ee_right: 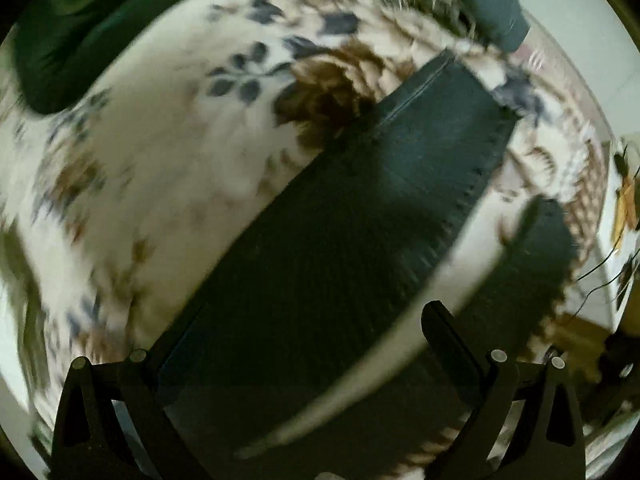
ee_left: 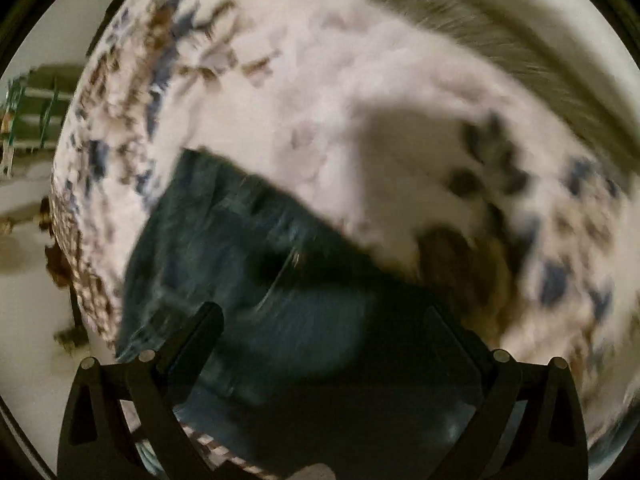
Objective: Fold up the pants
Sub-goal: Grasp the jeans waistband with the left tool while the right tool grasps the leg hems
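Note:
Dark blue denim pants (ee_left: 248, 264) lie flat on a white floral bedspread (ee_left: 320, 80). In the left wrist view I see the waist end with a seam, blurred by motion. My left gripper (ee_left: 322, 320) is open, its fingers spread wide above the denim. In the right wrist view a long pant leg (ee_right: 360, 216) runs diagonally up to its hem at the upper right, and a second leg (ee_right: 532, 264) lies beside it. My right gripper (ee_right: 304, 328) is open above the leg, holding nothing.
The bedspread (ee_right: 160, 152) has blue and brown flowers. A dark green pillow or cushion (ee_right: 80, 32) lies at the upper left in the right wrist view. The bed edge and pale floor (ee_left: 28, 312) show at the left in the left wrist view.

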Action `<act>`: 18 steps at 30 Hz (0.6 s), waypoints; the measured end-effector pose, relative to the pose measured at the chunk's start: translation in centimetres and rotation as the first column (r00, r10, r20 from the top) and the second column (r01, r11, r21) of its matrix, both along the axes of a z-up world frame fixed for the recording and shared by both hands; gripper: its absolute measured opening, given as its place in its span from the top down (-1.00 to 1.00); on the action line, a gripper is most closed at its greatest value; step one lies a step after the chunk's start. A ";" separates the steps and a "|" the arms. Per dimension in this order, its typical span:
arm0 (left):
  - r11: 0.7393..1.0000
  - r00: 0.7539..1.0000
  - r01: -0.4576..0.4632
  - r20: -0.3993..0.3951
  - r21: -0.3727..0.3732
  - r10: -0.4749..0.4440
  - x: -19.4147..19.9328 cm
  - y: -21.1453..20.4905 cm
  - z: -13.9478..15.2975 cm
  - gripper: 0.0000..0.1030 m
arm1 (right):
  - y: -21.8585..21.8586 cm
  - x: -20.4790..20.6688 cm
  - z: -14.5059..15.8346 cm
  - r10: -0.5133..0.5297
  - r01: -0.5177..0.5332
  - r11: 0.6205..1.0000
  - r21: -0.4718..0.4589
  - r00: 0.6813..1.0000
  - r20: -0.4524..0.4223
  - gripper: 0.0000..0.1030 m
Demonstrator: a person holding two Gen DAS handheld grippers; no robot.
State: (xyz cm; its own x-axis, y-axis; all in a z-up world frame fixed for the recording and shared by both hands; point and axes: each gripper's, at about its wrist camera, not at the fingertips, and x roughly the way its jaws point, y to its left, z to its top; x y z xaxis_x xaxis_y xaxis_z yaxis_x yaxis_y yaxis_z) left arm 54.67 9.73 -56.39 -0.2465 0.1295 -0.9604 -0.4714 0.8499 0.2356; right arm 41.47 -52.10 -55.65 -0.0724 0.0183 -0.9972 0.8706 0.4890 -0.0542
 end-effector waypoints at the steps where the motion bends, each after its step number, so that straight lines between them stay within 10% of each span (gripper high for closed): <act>1: 0.999 0.999 -0.032 -0.012 -0.013 0.032 0.3 0.5 -1.4 -1.00 | -0.8 0.5 -1.4 -0.024 0.024 1.000 0.004 1.000 -0.007 -1.00; 6: 0.997 0.997 -0.082 0.011 -0.007 0.082 0.2 1.7 -3.5 -0.91 | -3.4 2.4 -7.0 -0.107 0.108 0.994 0.030 0.994 -0.031 -1.00; 9: 0.998 0.994 -0.058 0.092 0.003 0.057 -0.5 1.6 -1.9 -0.08 | -3.7 3.1 -8.3 -0.101 0.102 0.995 0.022 0.994 -0.040 -0.89; 10: 0.999 0.993 -0.046 0.113 0.019 0.043 -0.9 1.5 -0.9 0.36 | -3.7 3.3 -8.3 -0.084 0.085 0.996 0.013 0.996 -0.035 -0.74; 15: 0.997 0.972 -0.059 0.223 -0.039 0.067 -3.2 2.4 2.4 0.65 | -3.4 3.5 -6.9 -0.029 0.029 1.000 0.006 0.999 0.022 0.68; 18: 0.998 0.952 -0.037 0.300 -0.056 0.052 -5.6 2.4 6.1 0.72 | -3.4 2.5 -4.7 -0.018 0.017 1.000 0.021 0.997 0.081 0.82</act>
State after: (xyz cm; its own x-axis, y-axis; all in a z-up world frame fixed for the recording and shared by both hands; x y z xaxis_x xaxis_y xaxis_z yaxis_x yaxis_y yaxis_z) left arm 49.12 12.12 -50.34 0.0510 0.0758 -0.9958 -0.5515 0.8334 0.0352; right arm 43.96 -55.54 -60.40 0.0092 0.0392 -0.9992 0.8801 0.4740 0.0267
